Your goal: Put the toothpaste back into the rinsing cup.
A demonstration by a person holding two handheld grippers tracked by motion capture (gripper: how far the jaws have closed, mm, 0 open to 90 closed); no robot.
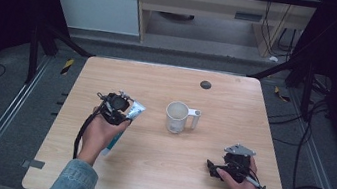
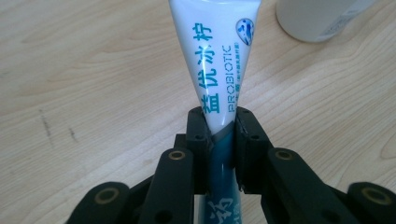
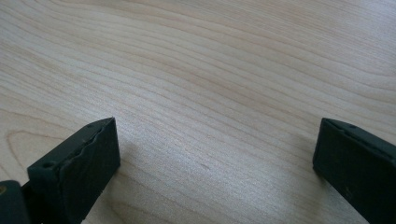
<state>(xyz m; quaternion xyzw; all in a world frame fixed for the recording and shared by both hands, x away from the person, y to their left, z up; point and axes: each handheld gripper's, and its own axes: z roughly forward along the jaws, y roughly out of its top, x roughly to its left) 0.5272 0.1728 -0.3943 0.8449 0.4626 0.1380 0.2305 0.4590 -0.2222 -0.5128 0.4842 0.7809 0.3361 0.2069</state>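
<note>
My left fingers (image 2: pixel 219 128) are pinching the toothpaste tube (image 2: pixel 215 60) across its lower part — white body with teal print squeezed flat between the pads, the wide end reaching out over the table (image 2: pixel 84 70). In the high view the tube (image 1: pixel 134 111) juts out of my left fingers (image 1: pixel 123 113) at a slant, left of the white mug (image 1: pixel 176 117). My right fingers (image 3: pixel 212 149) are spread wide with bare wood between them — that hand (image 1: pixel 245 179) rests near the table's right front corner, well apart from the mug.
</note>
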